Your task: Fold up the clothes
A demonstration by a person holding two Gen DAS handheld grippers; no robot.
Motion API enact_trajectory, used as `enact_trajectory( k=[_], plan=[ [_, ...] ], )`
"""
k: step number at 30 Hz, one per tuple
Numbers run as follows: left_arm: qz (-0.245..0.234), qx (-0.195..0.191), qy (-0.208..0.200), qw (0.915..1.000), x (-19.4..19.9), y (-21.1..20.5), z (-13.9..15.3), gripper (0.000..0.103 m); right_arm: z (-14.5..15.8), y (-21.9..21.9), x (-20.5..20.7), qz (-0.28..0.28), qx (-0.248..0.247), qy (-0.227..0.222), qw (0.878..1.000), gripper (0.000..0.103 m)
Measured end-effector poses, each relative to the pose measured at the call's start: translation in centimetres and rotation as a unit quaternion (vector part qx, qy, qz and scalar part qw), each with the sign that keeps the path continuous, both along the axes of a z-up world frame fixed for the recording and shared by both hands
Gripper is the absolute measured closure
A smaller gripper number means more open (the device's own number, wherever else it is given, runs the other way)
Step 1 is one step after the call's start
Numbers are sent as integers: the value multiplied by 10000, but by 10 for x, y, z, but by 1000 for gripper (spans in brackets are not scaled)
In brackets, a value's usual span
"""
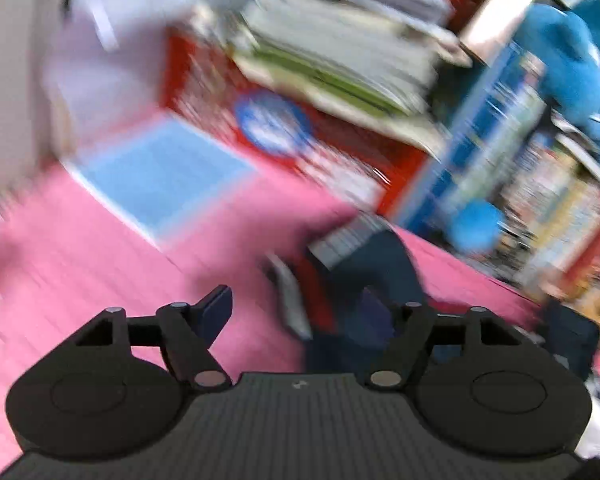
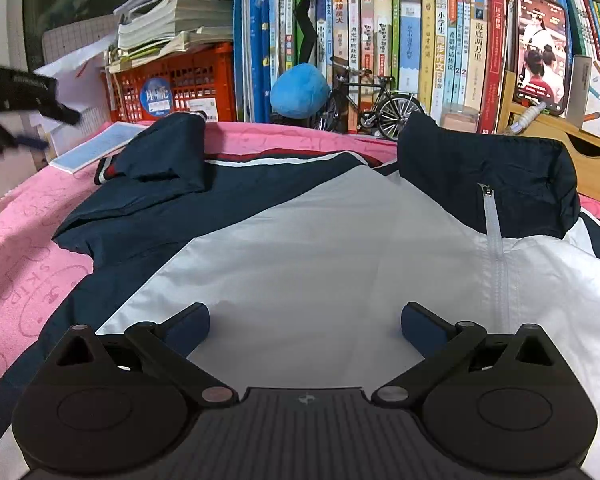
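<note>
A navy and white jacket (image 2: 300, 248) with red and white stripes lies flat on a pink cover (image 2: 28, 240), its zip (image 2: 496, 240) and collar (image 2: 480, 168) to the right. Its left sleeve (image 2: 160, 148) is folded inward, with the striped cuff (image 2: 104, 172) at its end. My right gripper (image 2: 304, 320) stands open over the white front panel. In the blurred left wrist view my left gripper (image 1: 300, 300) is open, with the sleeve (image 1: 380, 264) just ahead near its right finger and pink showing in the gap. From the right wrist view the left gripper (image 2: 20, 120) hovers at the far left, apart from the sleeve.
A blue notebook (image 2: 100, 144) lies on the cover beside the sleeve. Behind it stand a red crate (image 2: 172, 84) with stacked papers, a row of books (image 2: 380, 40), a blue plush ball (image 2: 300, 90), a model bicycle (image 2: 372, 104), a phone (image 2: 542, 52) and a wooden stand (image 2: 560, 132).
</note>
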State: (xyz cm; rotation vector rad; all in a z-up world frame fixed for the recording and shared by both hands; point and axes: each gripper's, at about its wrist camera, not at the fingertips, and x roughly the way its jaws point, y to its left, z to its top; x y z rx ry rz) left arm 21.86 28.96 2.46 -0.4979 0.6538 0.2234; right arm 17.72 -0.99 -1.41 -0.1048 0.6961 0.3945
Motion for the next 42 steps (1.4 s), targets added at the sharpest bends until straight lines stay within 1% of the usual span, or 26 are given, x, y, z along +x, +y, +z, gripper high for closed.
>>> enact_trajectory(
  k=[1,4,6,8,10,12,13,14,15,16,18,19,22,23,24,25,27,28,29,32,33,34,35,37,40,42],
  plan=[
    [-123,-190,-14,9997,0,-10,-9,32,0,0,0,-1,-11,-1,10000,0],
    [-285,-148,-47,9995,10,-47,-19,30,0,0,0,-1,-21,-1,10000,0],
    [-322,-113,-36,9994,18,-69,-26,18,0,0,0,1,-17,0,10000,0],
    [87,-87,123,9998,31,-73,-32,14,0,0,0,1,-9,1,10000,0],
    [639,-388,-16,9972,37,-62,-37,11,0,0,1,2,-1,3,10000,0],
    [1084,-893,-224,9898,39,-47,-39,12,0,0,1,3,8,4,10000,0],
    [1245,-1085,-297,9858,40,-41,-40,19,0,-1,0,5,14,4,10000,0],
    [1378,-1219,-312,9824,40,-34,-41,30,0,-1,1,7,20,5,10000,0],
    [1439,-1287,-231,9809,40,-27,-43,68,0,-1,1,8,25,7,10000,0],
    [1501,-1356,-150,9792,40,-20,-44,85,0,-1,1,10,29,8,10000,0],
    [1484,-1445,-165,9782,36,-8,-45,86,0,-2,1,13,32,7,10000,0],
    [1451,-1279,-231,9808,32,-3,-39,86,0,-2,0,15,34,7,10000,0],
    [1351,-319,-555,9888,22,8,-4,86,0,-2,1,13,35,6,10000,0],
    [1371,88,-628,9885,20,13,10,86,0,-2,1,11,33,5,10000,0],
    [1467,654,-601,9852,22,18,26,87,-1,-1,1,11,32,4,10000,0],
    [1558,1218,-572,9786,23,24,42,87,-1,-1,1,11,30,2,10000,0],
    [1724,2331,-509,9557,26,35,73,87,-1,-1,1,11,25,1,10000,0],
    [1803,2889,-440,9392,29,41,86,87,-1,-1,1,12,24,1,10000,0],
    [1867,3390,-224,9218,34,47,91,87,-1,-2,1,13,24,2,10000,0],
    [1903,4242,862,8811,54,69,86,84,-2,-1,1,16,17,1,10000,0],
    [1870,4340,1225,8728,59,76,77,80,-2,-1,1,17,13,1,10000,0],
    [1819,4348,1484,8694,62,80,67,73,-2,-1,1,19,8,0,10000,0],
    [1774,4277,1685,8702,61,82,55,69,-2,-1,1,20,4,0,10000,0],
    [1688,4118,2054,8716,59,86,33,45,-3,-1,1,26,-4,-1,10000,0],
    [1566,3893,1979,8858,51,74,17,45,-3,-1,1,31,-19,-4,10000,0],
    [1328,3744,1690,9020,44,57,14,45,-4,-1,1,34,-30,-5,10000,0]
  ],
)
